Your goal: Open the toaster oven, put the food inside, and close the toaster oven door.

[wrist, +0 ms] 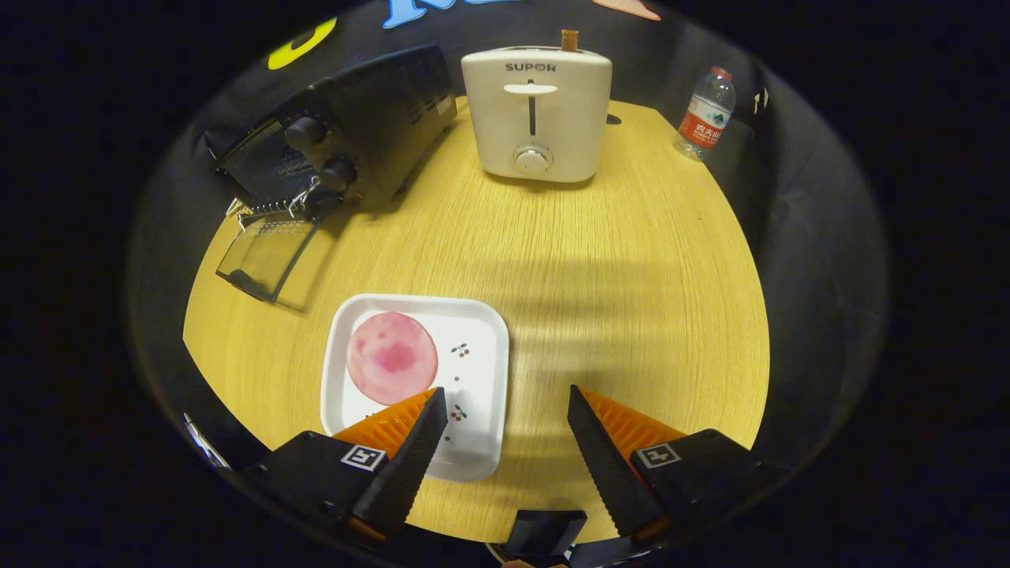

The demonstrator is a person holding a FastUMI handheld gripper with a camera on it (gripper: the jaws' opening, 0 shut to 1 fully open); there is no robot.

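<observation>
Gripper (505, 398): fingers spread wide apart, nothing between them, hovering above the near part of the table.
Left finger (410, 442): tip over the near right part of the plate, just beside the near edge of the food slice; contact cannot be told.
Right finger (600, 450): over bare wood, well apart from the plate.
Table (631, 300): light wooden top with a round edge.
Plate (481, 371): white, square with rounded corners, small cherry prints on the right side; lying flat, just ahead of the left finger.
Food (392, 357): round pink slice with a darker centre, lying flat on the left half of the plate.
Toaster oven (371, 118): black, at the far left of the table, turned at an angle; two dark knobs on the front.
Oven door (268, 256): open, folded down flat in front of the oven, glass panel with dark frame; wire rack edge visible at the opening.
Toaster (536, 114): white, upright, at the far middle of the table, with a lever slot and a round dial on the front; to the right of the toaster oven.
Water bottle (705, 114): clear with a red label and red cap, standing upright at the far right, beyond the table's edge, near the booth's wall.
</observation>
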